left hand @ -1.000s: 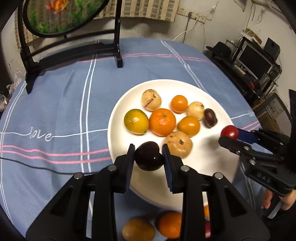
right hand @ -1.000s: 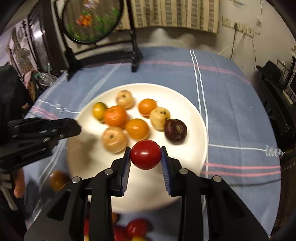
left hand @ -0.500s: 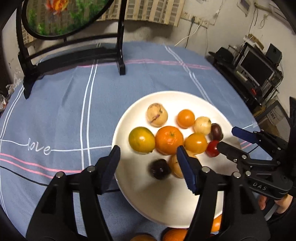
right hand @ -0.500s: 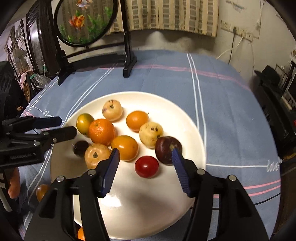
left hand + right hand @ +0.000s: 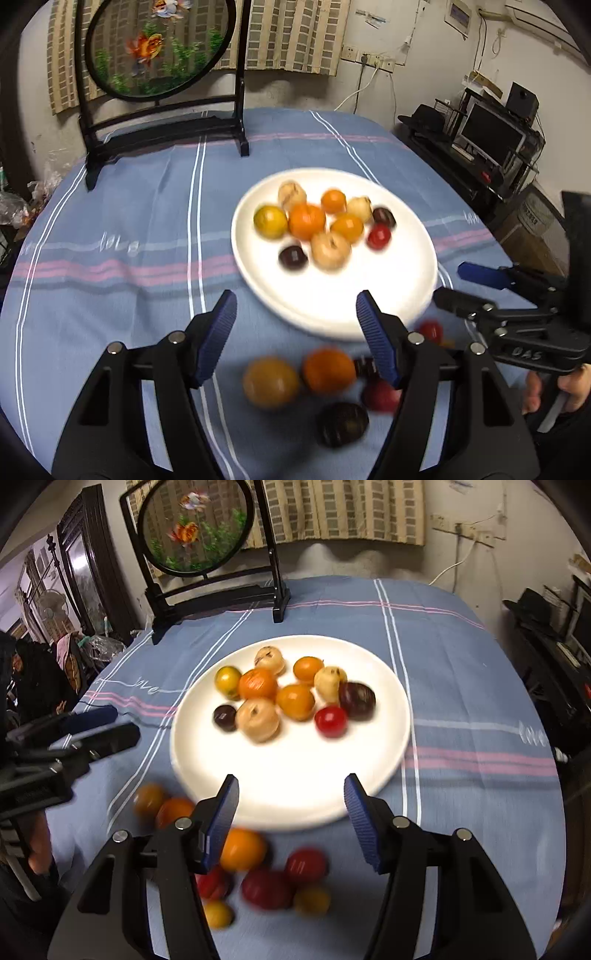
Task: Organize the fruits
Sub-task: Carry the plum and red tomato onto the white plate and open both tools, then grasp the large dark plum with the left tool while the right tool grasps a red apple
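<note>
Both grippers, left (image 5: 295, 321) and right (image 5: 291, 799), have just let go and pulled back, fingers wide and empty; dark plum (image 5: 293, 258) and red tomato (image 5: 330, 721) now sit mid-plate (image 5: 295, 797); loose fruits (image 5: 242, 849) wait at the table's near edge.

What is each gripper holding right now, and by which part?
Nothing. The left gripper and the right gripper both stand open with no fruit between their pads, having just opened. The dark plum and red tomato lie on the white plate.
</note>
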Action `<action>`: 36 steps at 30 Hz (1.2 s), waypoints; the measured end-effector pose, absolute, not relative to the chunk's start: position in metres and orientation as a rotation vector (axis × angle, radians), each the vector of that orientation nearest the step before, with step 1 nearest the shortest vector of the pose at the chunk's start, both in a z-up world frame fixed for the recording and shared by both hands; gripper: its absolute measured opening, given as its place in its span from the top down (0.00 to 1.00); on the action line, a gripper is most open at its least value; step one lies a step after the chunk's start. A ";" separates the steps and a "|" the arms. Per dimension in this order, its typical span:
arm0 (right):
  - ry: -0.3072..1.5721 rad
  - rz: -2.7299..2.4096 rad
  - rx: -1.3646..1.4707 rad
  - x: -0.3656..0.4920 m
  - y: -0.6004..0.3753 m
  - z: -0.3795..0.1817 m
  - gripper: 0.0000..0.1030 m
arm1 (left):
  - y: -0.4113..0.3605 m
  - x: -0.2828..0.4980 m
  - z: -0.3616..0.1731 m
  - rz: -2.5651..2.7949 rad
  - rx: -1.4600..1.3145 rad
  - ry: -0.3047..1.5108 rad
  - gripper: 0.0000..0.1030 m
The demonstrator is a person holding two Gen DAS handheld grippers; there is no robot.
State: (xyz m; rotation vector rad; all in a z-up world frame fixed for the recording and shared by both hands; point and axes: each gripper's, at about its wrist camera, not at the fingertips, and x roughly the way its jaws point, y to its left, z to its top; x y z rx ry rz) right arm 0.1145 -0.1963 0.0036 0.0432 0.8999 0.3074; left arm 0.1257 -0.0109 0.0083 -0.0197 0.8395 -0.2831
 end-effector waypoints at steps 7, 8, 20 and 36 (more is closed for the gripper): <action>0.903 0.237 0.081 0.057 -0.202 -0.003 0.42 | -0.007 0.077 -0.014 -0.284 0.005 0.888 0.31; 0.906 0.230 0.086 0.054 -0.203 -0.004 0.42 | -0.004 0.074 -0.015 -0.282 0.003 0.891 0.31; 0.936 0.303 0.079 0.019 -0.167 -0.010 0.42 | 0.031 0.042 -0.014 -0.265 -0.058 0.882 0.30; 0.997 0.252 -0.004 0.057 -0.121 -0.047 0.53 | 0.070 0.027 -0.018 -0.252 -0.103 0.865 0.27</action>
